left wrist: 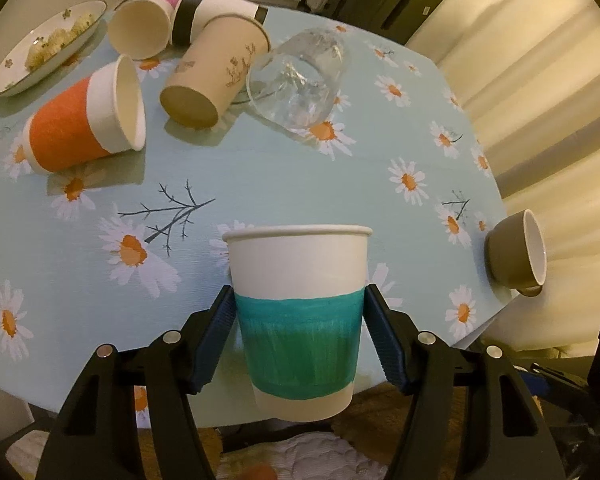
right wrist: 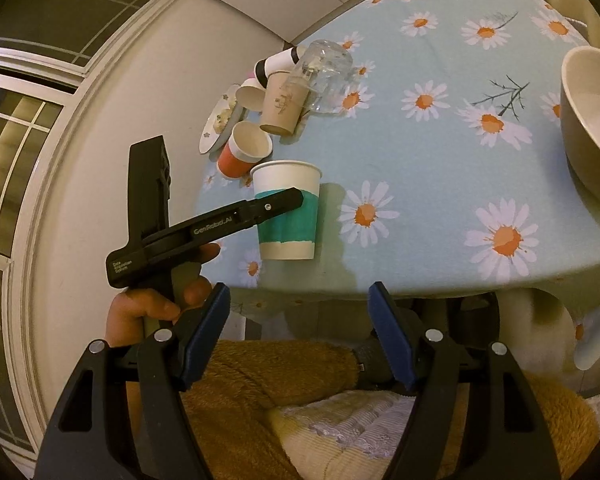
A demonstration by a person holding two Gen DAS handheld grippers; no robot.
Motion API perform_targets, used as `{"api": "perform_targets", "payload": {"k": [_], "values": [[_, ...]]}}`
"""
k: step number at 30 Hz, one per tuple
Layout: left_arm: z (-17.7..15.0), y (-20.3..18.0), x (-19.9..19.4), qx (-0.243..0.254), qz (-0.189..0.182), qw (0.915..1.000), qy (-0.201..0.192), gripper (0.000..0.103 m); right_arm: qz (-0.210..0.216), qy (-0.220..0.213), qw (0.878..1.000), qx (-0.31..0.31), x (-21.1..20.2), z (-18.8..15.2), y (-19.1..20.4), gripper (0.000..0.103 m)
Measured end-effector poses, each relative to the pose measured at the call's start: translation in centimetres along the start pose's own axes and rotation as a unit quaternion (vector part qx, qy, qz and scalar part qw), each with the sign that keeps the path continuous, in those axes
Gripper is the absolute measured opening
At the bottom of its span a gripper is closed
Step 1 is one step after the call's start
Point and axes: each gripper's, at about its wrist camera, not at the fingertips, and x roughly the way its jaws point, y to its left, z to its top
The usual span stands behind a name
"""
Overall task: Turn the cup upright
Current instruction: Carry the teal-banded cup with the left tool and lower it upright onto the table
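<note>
A white paper cup with a teal band (left wrist: 298,320) stands upright near the table's front edge, mouth up. My left gripper (left wrist: 300,300) straddles it, a blue pad close to each side at the band; small gaps show, so the jaws look open around it. In the right wrist view the same cup (right wrist: 288,220) stands on the table with the left gripper (right wrist: 284,202) around it. My right gripper (right wrist: 300,300) is open and empty, held off the table's front edge above a lap.
On their sides at the back lie an orange cup (left wrist: 84,120), a beige cup (left wrist: 212,76), a clear glass (left wrist: 300,80), a black-banded cup (left wrist: 216,12) and another paper cup (left wrist: 140,28). A plate (left wrist: 40,48) sits far left. An olive cup (left wrist: 516,252) lies at the right edge.
</note>
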Motion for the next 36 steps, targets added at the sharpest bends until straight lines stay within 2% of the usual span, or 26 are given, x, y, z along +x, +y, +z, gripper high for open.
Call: {"api": "perform_targets", "payload": {"k": [6,8,10,11,13,14,16,22,25,29,32,36], "values": [[-0.4,-0.3,-2.9,0.008,-0.002,0.9983,-0.058,0.063,0.003,0.000,1.000,0.002,0.3,0.1,0.1,0.071],[-0.7,-0.5,-4.3,0.016,-0.009,0.9955,-0.093,0.063,0.004,0.002,1.000,0.000,0.5,0.1,0.2,0.071],[-1.1,-0.9,-5.5,0.028,0.003,0.9907,-0.133,0.063,0.005,0.004,1.000,0.001,0.7,0.0,0.3,0.071],[-1.7,-1.2,-6.3,0.039,0.008,0.9847,-0.170,0.063,0.005,0.005,1.000,0.000,0.7,-0.1,0.3,0.071],[-2.4,-1.9,-6.9,0.057,0.028,0.9750,-0.213,0.063,0.004,0.006,1.000,0.001,0.8,-0.1,0.4,0.071],[-3.0,-2.3,-7.2,0.064,0.049,0.9655,-0.248,0.063,0.004,0.006,1.000,0.002,0.9,-0.1,0.4,0.071],[-4.3,-3.1,-7.3,0.072,0.066,0.9478,-0.304,0.063,0.005,0.007,1.000,0.003,0.9,0.0,0.4,0.071],[-7.0,-4.1,-5.6,0.091,0.077,0.9084,-0.401,0.063,-0.003,0.009,1.000,0.008,0.5,-0.3,-0.2,0.071],[-8.3,-4.0,-4.9,0.083,0.086,0.8886,-0.443,0.063,0.001,0.013,1.000,0.013,0.4,-0.5,-0.5,0.071],[-9.4,-3.5,-3.5,0.066,0.092,0.8753,-0.470,0.063,0.000,0.018,1.000,0.016,0.5,-0.9,-0.7,0.071],[-9.7,-3.0,-2.4,0.052,0.099,0.8709,-0.479,0.064,-0.005,0.023,1.000,0.018,0.7,-1.1,-0.9,0.071],[-10.3,-2.8,-1.2,0.058,0.124,0.8633,-0.486,0.064,-0.010,0.025,0.999,0.020,0.9,-1.1,-1.0,0.071]]}}
